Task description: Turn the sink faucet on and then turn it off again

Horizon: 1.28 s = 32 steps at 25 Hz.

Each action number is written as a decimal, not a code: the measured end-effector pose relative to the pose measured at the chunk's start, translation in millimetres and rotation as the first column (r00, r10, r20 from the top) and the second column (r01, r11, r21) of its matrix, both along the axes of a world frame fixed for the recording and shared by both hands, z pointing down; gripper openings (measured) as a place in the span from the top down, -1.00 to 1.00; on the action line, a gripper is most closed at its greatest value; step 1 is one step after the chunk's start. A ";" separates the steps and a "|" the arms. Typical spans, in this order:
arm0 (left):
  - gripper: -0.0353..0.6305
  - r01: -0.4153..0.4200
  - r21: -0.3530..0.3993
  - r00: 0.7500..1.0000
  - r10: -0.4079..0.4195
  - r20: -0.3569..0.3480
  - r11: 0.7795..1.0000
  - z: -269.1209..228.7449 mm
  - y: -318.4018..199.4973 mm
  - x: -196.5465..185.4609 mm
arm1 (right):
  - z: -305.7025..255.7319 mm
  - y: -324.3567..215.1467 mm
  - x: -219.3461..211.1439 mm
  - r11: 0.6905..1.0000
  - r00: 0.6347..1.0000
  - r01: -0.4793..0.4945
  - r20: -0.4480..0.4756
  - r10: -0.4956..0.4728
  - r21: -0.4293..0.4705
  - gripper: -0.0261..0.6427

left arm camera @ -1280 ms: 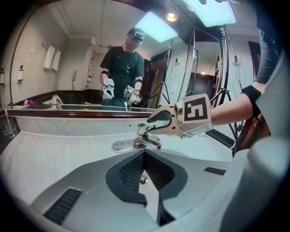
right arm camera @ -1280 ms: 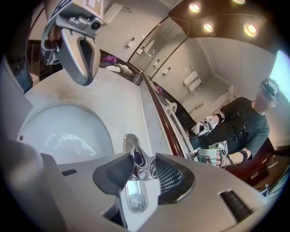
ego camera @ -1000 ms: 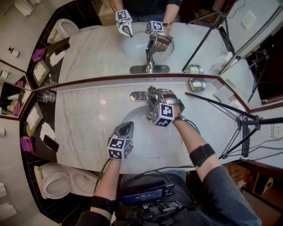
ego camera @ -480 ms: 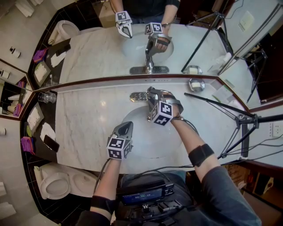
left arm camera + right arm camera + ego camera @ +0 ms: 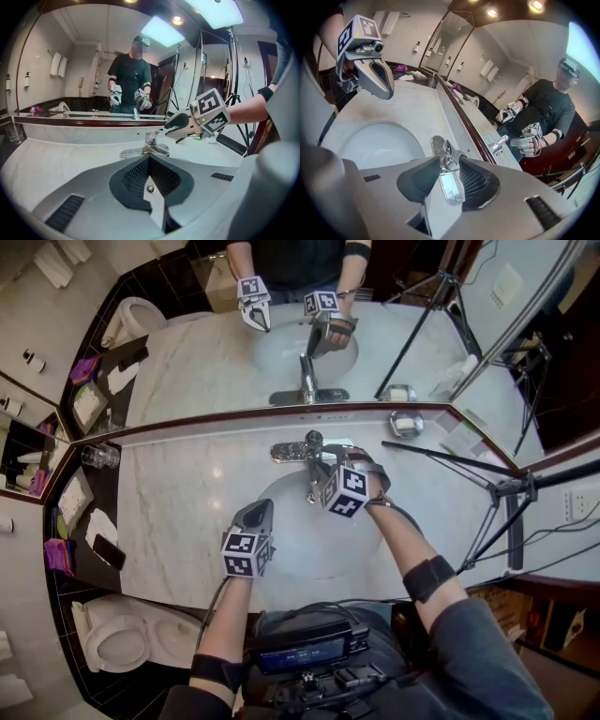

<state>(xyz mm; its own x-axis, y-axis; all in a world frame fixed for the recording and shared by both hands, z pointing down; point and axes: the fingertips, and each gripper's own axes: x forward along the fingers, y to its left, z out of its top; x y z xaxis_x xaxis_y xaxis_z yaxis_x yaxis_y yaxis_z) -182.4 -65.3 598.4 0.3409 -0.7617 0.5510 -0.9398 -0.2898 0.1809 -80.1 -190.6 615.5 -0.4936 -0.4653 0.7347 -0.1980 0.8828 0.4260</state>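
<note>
Faucet handle (image 5: 451,187) prob. gripped, R gripper (image 5: 449,158).

Glossy chrome faucet (image 5: 291,452), polished veined marble countertop (image 5: 178,512), smooth glazed basin (image 5: 309,542)

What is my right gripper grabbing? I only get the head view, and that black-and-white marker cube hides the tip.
Observer: The right gripper view shows it. The right gripper is shut on the shiny chrome faucet lever, with one dark pad on each side of it.
Operator: Cool! And is my left gripper pinching anything?
Observer: No. In the left gripper view, the left gripper is shut with nothing between its jaws.
</note>
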 end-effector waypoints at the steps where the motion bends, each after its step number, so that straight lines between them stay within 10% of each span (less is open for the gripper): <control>1: 0.89 0.001 0.002 1.000 -0.001 0.001 1.000 -1.1 0.0 -0.1 | -1.4 1.9 5.1 1.000 1.000 -0.018 0.016 0.018 -0.010 0.43; 10: 0.89 0.014 0.024 1.000 -0.014 0.002 1.000 -10.1 -1.2 1.1 | -19.8 14.5 61.6 0.950 0.922 -0.276 0.239 0.305 -0.147 0.74; 26: 0.89 0.023 0.057 1.000 -0.022 -0.018 0.998 -20.0 3.1 5.6 | -21.8 77.8 150.0 0.694 0.490 -0.456 0.494 0.719 -0.557 0.86; 32: 0.89 -0.002 0.062 1.000 0.002 0.005 0.998 -20.1 7.2 10.4 | -19.6 89.1 156.0 0.681 0.462 -0.456 0.502 0.731 -0.573 0.86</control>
<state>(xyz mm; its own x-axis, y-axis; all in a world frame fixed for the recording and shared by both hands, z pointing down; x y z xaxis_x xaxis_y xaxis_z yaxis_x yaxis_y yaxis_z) -172.0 -58.1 578.4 0.3402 -0.7934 0.5048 -0.9400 -0.3024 0.1581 75.8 -101.5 595.9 -0.5744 -0.6520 0.4949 -0.8184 0.4713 -0.3288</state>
